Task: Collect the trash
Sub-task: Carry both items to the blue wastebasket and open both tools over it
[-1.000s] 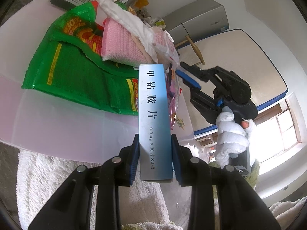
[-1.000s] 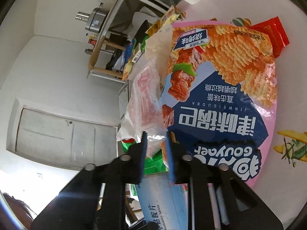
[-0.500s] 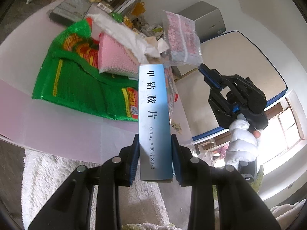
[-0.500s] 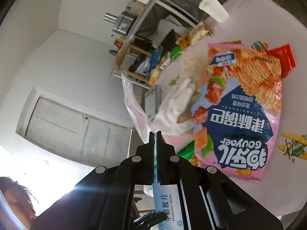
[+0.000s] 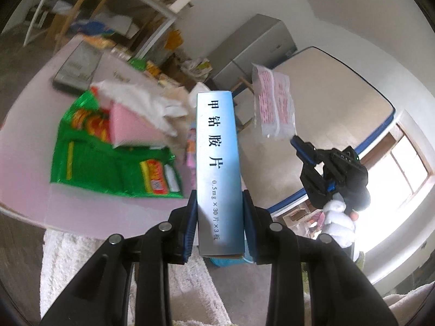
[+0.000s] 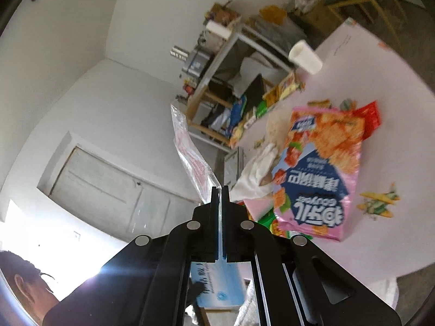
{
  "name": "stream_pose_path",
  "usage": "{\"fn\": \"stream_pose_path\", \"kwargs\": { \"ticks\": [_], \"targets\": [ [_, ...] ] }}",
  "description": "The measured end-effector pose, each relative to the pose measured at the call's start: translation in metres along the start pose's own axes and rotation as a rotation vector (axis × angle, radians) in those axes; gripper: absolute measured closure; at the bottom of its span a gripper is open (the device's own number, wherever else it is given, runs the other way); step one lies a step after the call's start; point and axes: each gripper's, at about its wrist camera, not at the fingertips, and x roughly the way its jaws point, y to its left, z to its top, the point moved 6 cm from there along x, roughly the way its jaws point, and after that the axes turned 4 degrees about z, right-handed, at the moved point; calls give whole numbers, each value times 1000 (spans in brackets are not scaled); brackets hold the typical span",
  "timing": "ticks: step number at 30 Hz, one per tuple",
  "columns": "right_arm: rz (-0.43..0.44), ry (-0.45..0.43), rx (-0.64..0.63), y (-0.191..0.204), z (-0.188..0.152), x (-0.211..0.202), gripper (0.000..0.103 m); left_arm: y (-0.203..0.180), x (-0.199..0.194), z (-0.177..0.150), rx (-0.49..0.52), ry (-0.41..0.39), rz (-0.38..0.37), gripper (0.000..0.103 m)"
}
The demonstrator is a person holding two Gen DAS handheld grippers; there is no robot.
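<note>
Crinkly clear wrapper [image 5: 274, 103] lifted higher, rigid box [image 5: 218, 163] clamped

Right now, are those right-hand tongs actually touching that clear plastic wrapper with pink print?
Touching. In the right wrist view the right tongs are shut on the wrapper's lower edge; the left wrist view shows it hanging from their tips, lifted off the table.

The left hand-held gripper [image 5: 219, 212] clamps a box; the right hand-held gripper [image 6: 220, 190], in a white-gloved hand [image 5: 338, 217], pinches a wrapper.
</note>
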Motion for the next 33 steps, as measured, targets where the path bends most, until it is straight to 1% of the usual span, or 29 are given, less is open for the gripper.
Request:
{"fn": "stream_pose_path", "kwargs": {
  "ticks": [1,3,5,11,14,15,19,21,22,24,25,26,28,33],
  "targets": [
    [-1,-28,1,-2,2,-15,103,-8,0,5,16,1,-6,73],
    [-2,-68,5,-6,5,-37,103,-25,5,3,54,11,-19,73],
    [-9,-120,17,-15,7,-65,103,-45,18,1,101,37,-38,73],
    [-61,-276,85,-56,3,-153,103,-109,71,-15,219,159,-112,73],
    [-108,-358,141,-83,-1,-198,103,-137,104,-22,243,235,-154,73],
    [-137,-391,161,-94,-4,-215,103,-150,122,-25,256,280,-178,73],
    [-246,-498,258,-139,-16,-265,103,-187,183,-43,282,450,-193,73],
    [-292,-536,312,-163,-23,-282,103,-209,219,-54,316,509,-205,73],
    [-315,-554,343,-177,-26,-292,103,-217,229,-60,327,528,-205,73],
    [-344,-579,394,-200,-30,-303,103,-238,266,-76,355,589,-206,73],
    [-362,-596,431,-216,-31,-310,103,-244,279,-82,361,611,-202,73],
    [-373,-607,451,-226,-31,-314,103,-252,301,-91,370,644,-190,73],
    [-403,-632,506,-253,-30,-323,103,-263,330,-105,389,678,-176,73],
    [-454,-671,620,-307,-23,-330,102,-286,412,-138,432,746,-124,73]
  ]
}}
